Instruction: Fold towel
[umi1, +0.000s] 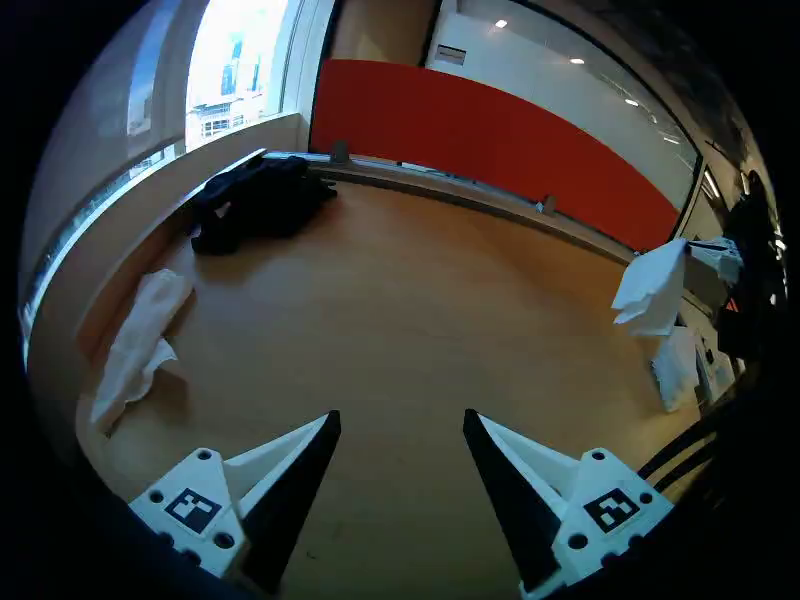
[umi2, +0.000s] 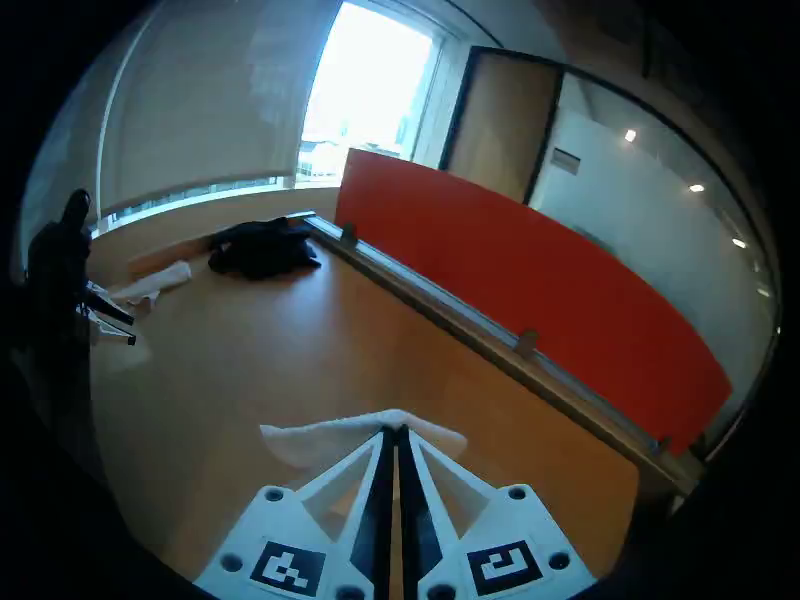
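In the left gripper view, the left gripper (umi1: 400, 425) hangs over the wooden table (umi1: 420, 330) with its two fingers spread wide apart and nothing between them. Off to the left a crumpled white cloth (umi1: 140, 340) lies along the table's edge by the low wall, and farther back a black garment (umi1: 255, 200) sits heaped in the corner under the window (umi1: 240, 70). A red divider panel (umi1: 500, 140) runs along the far side of the table. At the right edge the towel (umi1: 655, 285) hangs lifted above the tabletop, with a second white cloth (umi1: 678, 365) lying just below it. In the right gripper view, the right gripper (umi2: 393, 432) has its fingers drawn nearly together and pinches the towel at their tips; the fabric spreads to either side of them, above the tabletop near the divider. The black garment and the crumpled white cloth lie well apart from it at the window end, and a dark shape stands at the left edge, too dim to make out.
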